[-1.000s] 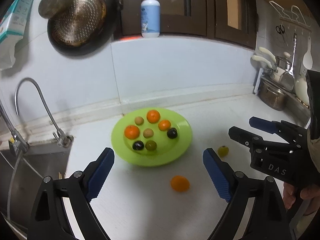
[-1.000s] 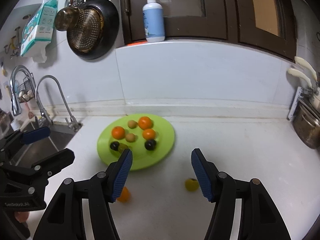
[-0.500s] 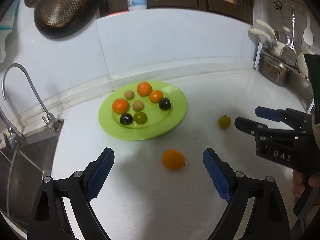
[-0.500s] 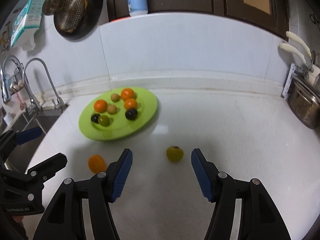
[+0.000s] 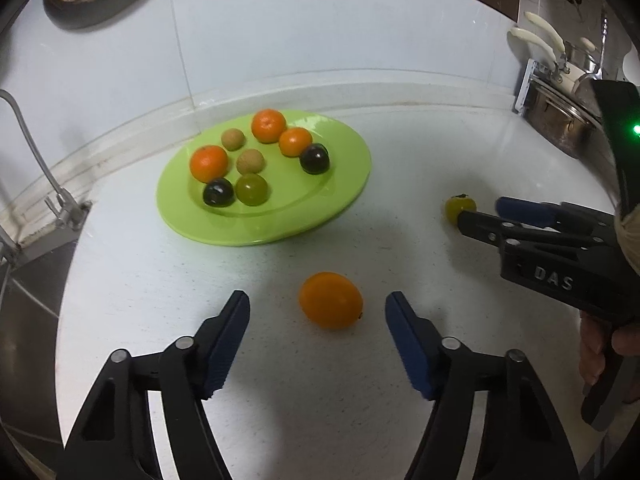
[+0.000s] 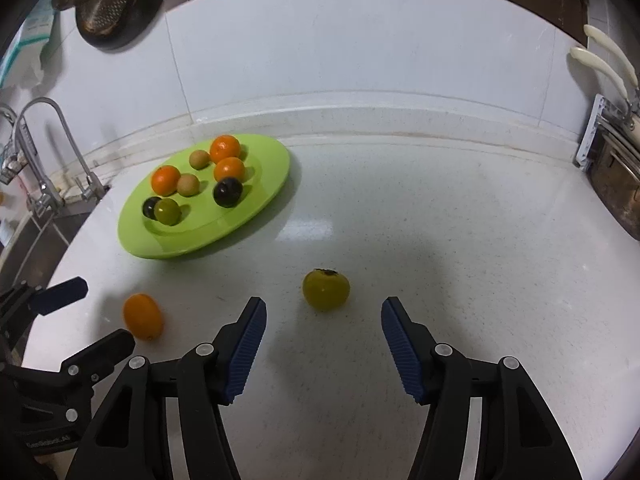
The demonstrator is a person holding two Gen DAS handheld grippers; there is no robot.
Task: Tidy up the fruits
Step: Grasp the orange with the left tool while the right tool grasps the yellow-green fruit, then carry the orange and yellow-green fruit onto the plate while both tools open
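Note:
A green plate holds several small fruits: oranges, dark plums, tan and green ones; it also shows in the right wrist view. A loose orange lies on the white counter just ahead of my open, empty left gripper; it also shows in the right wrist view. A yellow-green fruit lies just ahead of my open, empty right gripper. In the left wrist view that fruit sits at the tips of the right gripper.
A sink and faucet lie at the left edge of the counter. A metal pot and utensil rack stand at the right. A dark pan hangs on the back wall.
Both grippers have moved down and forward towards the counter. The loose orange and the yellow-green fruit now lie close ahead of the open fingers.

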